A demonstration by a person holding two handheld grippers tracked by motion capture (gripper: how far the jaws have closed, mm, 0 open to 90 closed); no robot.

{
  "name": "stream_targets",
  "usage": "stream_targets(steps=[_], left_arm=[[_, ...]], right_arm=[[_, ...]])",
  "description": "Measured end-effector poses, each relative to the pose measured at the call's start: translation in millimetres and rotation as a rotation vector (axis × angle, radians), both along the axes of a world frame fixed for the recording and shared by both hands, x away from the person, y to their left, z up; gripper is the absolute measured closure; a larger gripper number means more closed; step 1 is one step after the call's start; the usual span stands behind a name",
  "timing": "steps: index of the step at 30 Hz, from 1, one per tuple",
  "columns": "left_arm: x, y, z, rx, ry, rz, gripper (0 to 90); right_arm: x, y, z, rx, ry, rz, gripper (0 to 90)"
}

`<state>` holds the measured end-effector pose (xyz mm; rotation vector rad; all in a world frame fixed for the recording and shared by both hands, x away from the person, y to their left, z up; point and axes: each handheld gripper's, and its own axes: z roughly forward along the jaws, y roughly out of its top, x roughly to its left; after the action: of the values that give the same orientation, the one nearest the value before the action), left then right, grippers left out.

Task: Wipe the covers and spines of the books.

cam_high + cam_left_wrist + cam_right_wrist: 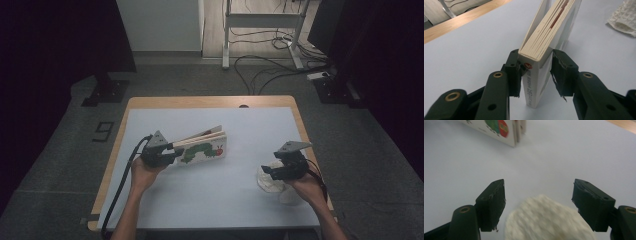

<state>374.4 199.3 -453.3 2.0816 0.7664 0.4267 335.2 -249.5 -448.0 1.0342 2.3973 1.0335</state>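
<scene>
At centre left of the high view, the left gripper [170,151] clamps the spine of a caterpillar picture book [202,148] standing upright on the pale table [210,200]. At lower right, the right gripper [267,170], jaws spread, hovers above a white cloth [269,184], seemingly without touching it.

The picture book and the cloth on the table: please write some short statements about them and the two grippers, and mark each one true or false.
1. The left gripper clamps the picture book at its spine. True.
2. The book lies flat and closed. False: it stands on edge, its pages fanned apart.
3. The right gripper is shut on the white cloth. False: its jaws stand apart on either side of the cloth.
4. The cover shows a green caterpillar. True.
5. The table is bare wood. False: a pale sheet covers most of it.
</scene>
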Motion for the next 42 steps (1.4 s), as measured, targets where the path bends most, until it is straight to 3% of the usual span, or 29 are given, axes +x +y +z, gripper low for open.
stream_targets(steps=[6, 13, 18, 23, 28, 31, 35, 42], left_arm=[[0.5, 0.2, -0.2, -0.003, 0.001, 0.0, 60.4], [0.8, 0.2, -0.2, -0.004, 0.002, 0.0, 60.3], [1.0, 0.3, -0.2, -0.005, 0.003, 0.0, 60.3], [1.0, 0.4, -0.1, -0.004, 0.003, -0.001, 60.3], [1.0, 0.1, -0.3, -0.005, 0.001, 0.002, 60.4], [1.1, 0.2, -0.2, -0.006, 0.004, 0.002, 60.5], [1.2, 0.4, 0.0, -0.007, 0.007, 0.001, 60.6], [1.4, 0.7, 0.2, -0.011, 0.014, 0.003, 61.1]], right_arm=[[-6.9, -23.0, -12.9, -0.023, 0.024, -0.094, 20.0], [-13.0, -33.2, -36.5, -0.027, 0.07, -0.125, 16.6], [-11.6, -33.1, -54.3, -0.047, 0.09, -0.14, 22.6], [-11.1, -36.1, -66.8, -0.043, 0.086, -0.16, 35.7], [-11.9, -36.0, -64.6, -0.048, 0.11, -0.171, 52.1], [-12.2, -33.6, -62.1, -0.069, 0.105, -0.17, 57.6], [-13.0, -33.1, -57.6, -0.076, 0.094, -0.17, 59.4], [-13.5, -38.3, -40.9, -0.027, 0.071, -0.171, 59.9]])
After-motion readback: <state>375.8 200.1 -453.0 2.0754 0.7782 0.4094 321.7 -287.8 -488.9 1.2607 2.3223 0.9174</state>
